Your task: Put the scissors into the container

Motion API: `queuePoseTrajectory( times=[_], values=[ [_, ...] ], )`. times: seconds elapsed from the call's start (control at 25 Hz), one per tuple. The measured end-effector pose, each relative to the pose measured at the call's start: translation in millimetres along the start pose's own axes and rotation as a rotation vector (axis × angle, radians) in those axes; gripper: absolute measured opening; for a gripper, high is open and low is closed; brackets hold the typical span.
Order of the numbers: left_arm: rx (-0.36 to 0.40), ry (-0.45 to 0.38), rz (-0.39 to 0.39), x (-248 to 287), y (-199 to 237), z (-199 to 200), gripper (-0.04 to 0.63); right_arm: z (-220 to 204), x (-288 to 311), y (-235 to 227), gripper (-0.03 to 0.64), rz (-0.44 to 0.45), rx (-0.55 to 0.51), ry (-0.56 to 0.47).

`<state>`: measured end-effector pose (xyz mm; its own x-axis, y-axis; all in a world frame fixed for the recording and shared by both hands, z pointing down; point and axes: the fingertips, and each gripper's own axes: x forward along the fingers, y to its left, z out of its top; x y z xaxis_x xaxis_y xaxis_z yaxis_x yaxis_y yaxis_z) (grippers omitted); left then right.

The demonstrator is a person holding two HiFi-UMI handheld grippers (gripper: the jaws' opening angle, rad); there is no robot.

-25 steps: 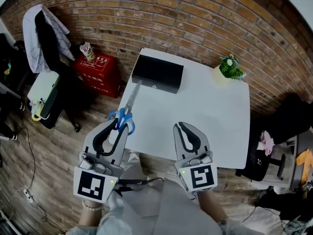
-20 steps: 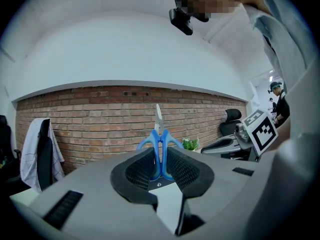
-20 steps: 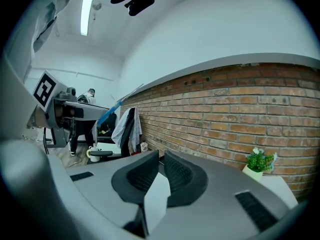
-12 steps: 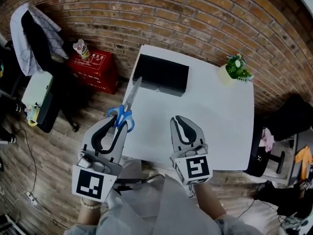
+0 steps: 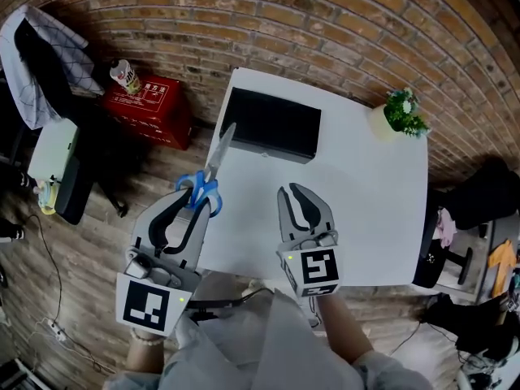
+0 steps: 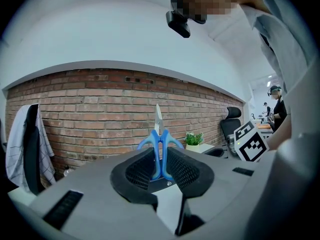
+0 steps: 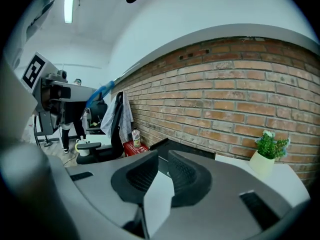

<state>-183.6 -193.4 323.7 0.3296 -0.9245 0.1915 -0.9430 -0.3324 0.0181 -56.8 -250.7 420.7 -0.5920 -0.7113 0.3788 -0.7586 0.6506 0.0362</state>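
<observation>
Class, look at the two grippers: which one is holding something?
The left gripper: its jaws are shut on the blue scissors, blades pointing away. The right gripper has nothing between its jaws.

I saw shiny metal blades and glossy blue plastic handles on the scissors; the container looked matt black, the tabletop smooth white.

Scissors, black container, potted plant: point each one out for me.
scissors (image 5: 211,173), head view, where the blades meet the blue handles
black container (image 5: 274,123), head view, its top face
potted plant (image 5: 404,112), head view, green leaves
</observation>
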Motion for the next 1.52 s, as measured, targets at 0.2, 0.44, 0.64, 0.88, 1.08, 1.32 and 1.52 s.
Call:
queuePoseTrajectory(
  times=[0.2,0.44,0.64,0.88,1.08,1.32,1.52],
  values=[
    [-0.012,0.021,-0.008,16,14,-10,0.095,-13,31,-4,0.060,-0.009,0.026,0.040],
    [-0.019,0.041,-0.013,34,24,-20,0.095,-28,65,-14,0.061,-0.030,0.061,0.066],
    [-0.022,0.057,-0.016,40,32,-28,0.095,-48,90,-15,0.119,-0.033,0.052,0.122],
    [-0.030,0.077,-0.013,46,44,-37,0.095,-67,117,-18,0.120,-0.052,0.073,0.171],
    [-0.028,0.096,-0.018,50,55,-44,0.095,-88,139,-21,0.120,-0.079,0.084,0.241],
    [-0.027,0.109,-0.025,53,62,-49,0.095,-102,153,-29,0.120,-0.123,0.087,0.278],
    [-0.022,0.118,-0.019,54,70,-54,0.095,-107,160,-32,0.120,-0.159,0.059,0.297]
  ],
)
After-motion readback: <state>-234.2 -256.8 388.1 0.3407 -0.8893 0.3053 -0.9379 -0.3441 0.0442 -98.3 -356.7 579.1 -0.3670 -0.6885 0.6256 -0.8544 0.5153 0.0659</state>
